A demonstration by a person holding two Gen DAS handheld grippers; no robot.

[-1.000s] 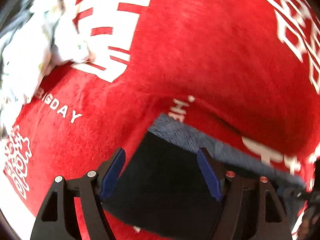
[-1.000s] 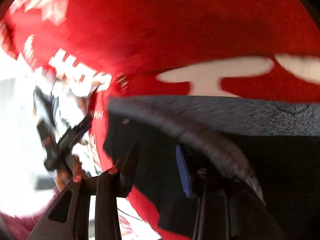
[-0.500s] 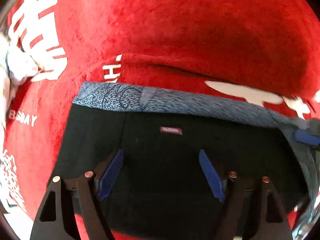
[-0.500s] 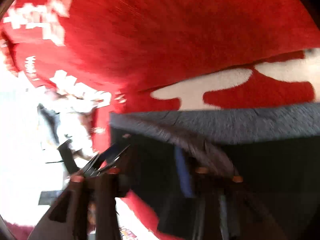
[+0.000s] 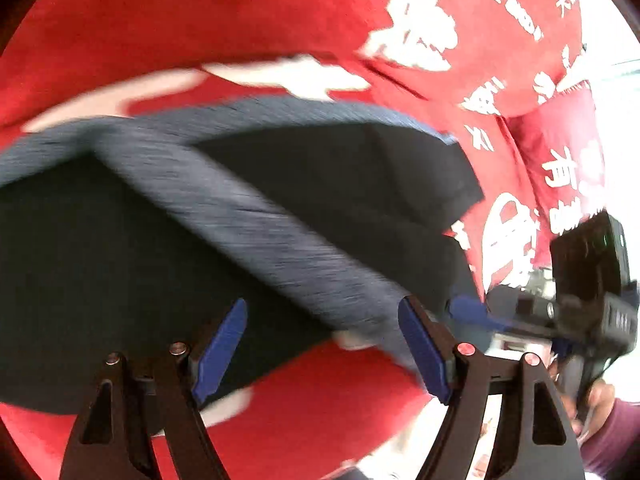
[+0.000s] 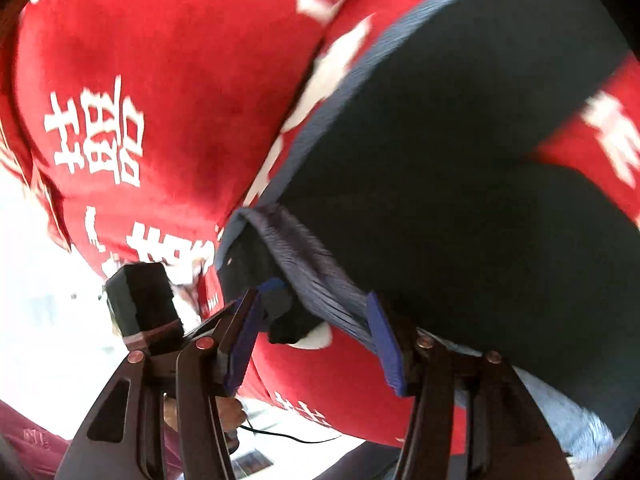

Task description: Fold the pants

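Observation:
The black pants [image 5: 100, 264] with a grey-blue waistband [image 5: 256, 216] lie on a red cloth [image 5: 200, 20] with white characters. The waistband end is folded over diagonally across the black fabric. My left gripper [image 5: 324, 344] is open just above the pants, its blue pads either side of the folded band. My right gripper [image 6: 316, 336] is open, with the waistband end [image 6: 320, 276] lying between its fingers. The pants also fill the right of the right wrist view [image 6: 460, 200]. Each gripper shows in the other's view: the right one [image 5: 472, 312], the left one [image 6: 276, 292].
The red cloth [image 6: 160, 60] covers the whole work surface. Its edge drops off to a bright floor at the right [image 5: 616, 140] of the left wrist view. A hand in a maroon sleeve [image 5: 608, 420] holds the other gripper's body [image 5: 592, 276].
The left gripper has swung right over the pants. The waistband end has been folded across the black fabric. The right gripper's jaws have opened wider; it no longer pinches the band.

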